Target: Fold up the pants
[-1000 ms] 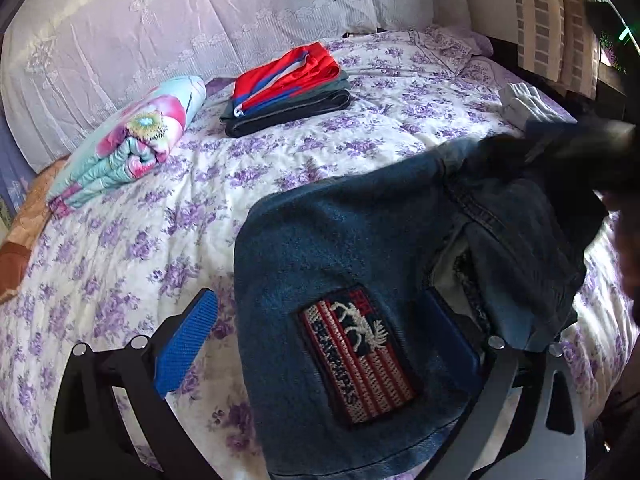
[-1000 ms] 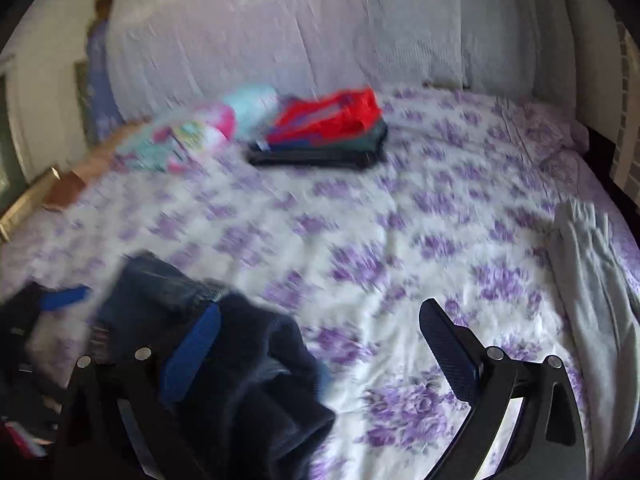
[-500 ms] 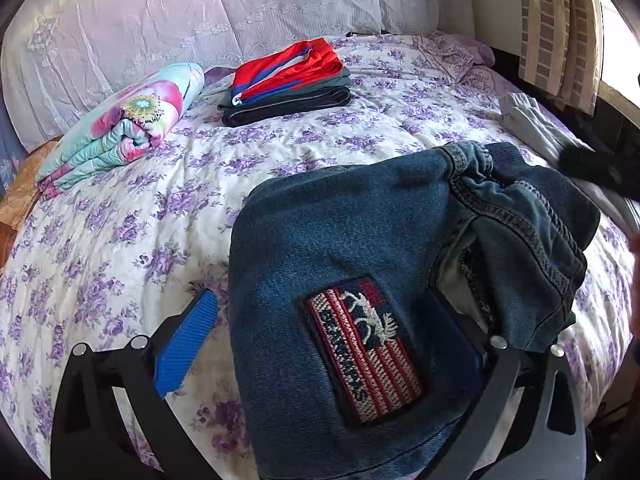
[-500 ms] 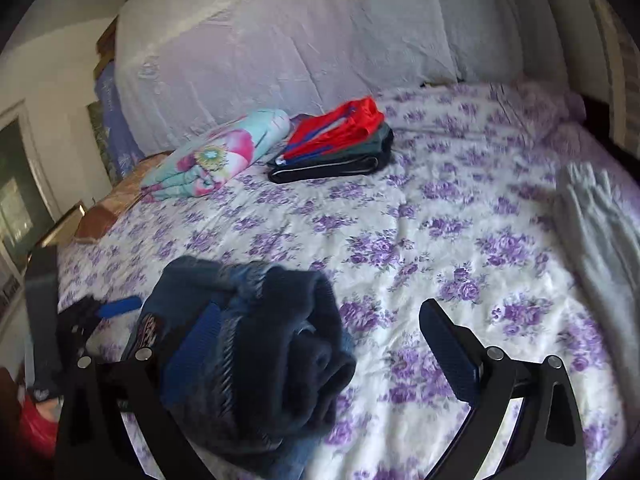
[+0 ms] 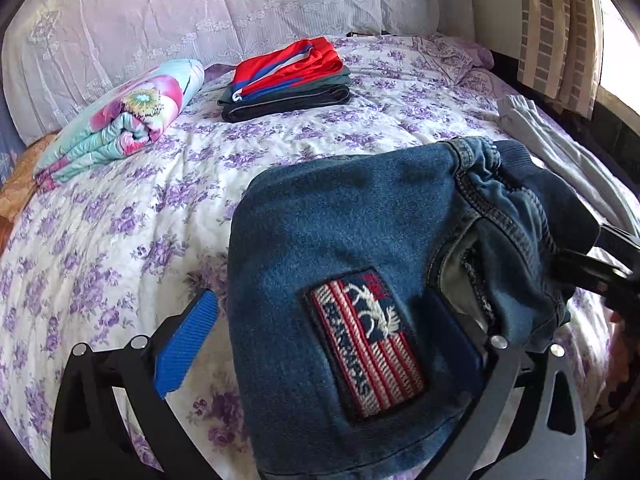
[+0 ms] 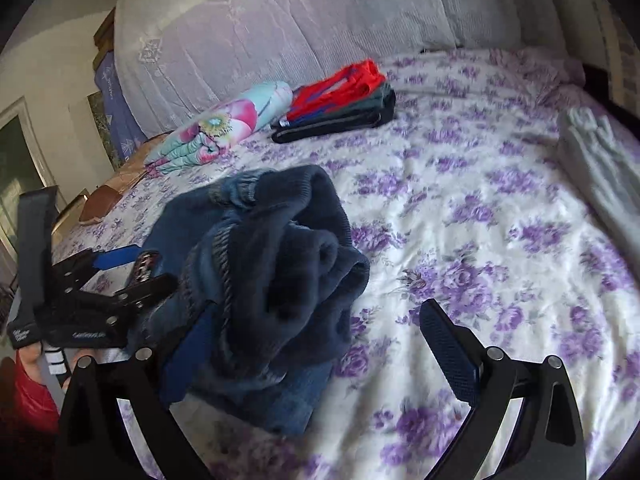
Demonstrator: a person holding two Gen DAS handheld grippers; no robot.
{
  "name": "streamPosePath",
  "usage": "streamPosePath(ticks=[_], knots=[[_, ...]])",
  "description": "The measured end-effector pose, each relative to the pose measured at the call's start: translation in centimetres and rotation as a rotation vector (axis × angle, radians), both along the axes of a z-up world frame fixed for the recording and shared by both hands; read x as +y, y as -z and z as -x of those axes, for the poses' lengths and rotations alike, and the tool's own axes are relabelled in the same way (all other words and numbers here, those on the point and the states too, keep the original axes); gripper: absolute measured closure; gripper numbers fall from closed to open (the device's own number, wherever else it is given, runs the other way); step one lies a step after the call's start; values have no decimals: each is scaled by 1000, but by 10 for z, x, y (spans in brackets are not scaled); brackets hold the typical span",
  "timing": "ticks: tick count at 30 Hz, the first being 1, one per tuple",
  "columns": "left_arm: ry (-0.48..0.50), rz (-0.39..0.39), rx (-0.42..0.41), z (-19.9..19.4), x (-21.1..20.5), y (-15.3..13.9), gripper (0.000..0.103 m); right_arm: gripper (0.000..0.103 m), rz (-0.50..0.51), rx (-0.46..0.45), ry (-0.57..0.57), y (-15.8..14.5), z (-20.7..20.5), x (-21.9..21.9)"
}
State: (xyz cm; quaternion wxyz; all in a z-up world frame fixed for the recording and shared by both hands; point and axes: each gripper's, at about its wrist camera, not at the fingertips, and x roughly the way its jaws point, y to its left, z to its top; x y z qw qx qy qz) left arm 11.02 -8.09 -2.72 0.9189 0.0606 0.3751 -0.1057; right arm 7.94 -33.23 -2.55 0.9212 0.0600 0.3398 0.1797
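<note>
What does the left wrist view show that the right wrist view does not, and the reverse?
Only the left wrist view shows the striped curtain and the flag patch clearly. Only the right wrist view shows the left gripper from outside and the doorway. Both show the jeans, the folded clothes stack and the gray garment.

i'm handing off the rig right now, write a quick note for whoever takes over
Left tongs: open, the folded jeans bundle draped over the right finger.
Right tongs: open, the jeans' bunched end lying across the left finger.
Jeans: a compact bundle at the near edge of the bed, flag patch facing up.
Done: jeans look folded; a stack of folded clothes sits near the headboard beside a rolled floral blanket.
Left: probably move the jeans to that stack; a grey garment lies unfolded on the bed's right side.
</note>
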Motion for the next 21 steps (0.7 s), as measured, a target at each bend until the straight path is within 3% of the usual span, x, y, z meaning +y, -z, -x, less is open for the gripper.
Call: streamPosePath(ticks=[5, 7, 9, 10, 12, 16, 17, 21], knots=[[-13, 68, 8, 13, 12, 1, 4, 3, 102, -132, -46, -29, 33, 16], [-11, 70, 2, 20, 14, 1, 4, 3, 138, -107, -54, -23, 25, 23], [5, 68, 1, 24, 15, 4, 4, 3, 163, 7, -31, 5, 4, 24], [19, 73, 12, 25, 16, 8, 4, 3, 33, 106, -63, 26, -9, 14], [32, 150, 54, 21, 27, 19, 4, 3, -168, 195, -81, 43, -19, -7], [44, 472, 239, 1, 63, 44, 4, 3, -124, 148, -82, 28, -7, -7], [48, 489, 232, 2, 66, 44, 4, 3, -111, 121, -79, 20, -2, -8], [49, 426, 185, 8, 58, 41, 4, 3, -73, -50, -49, -28, 6, -12]])
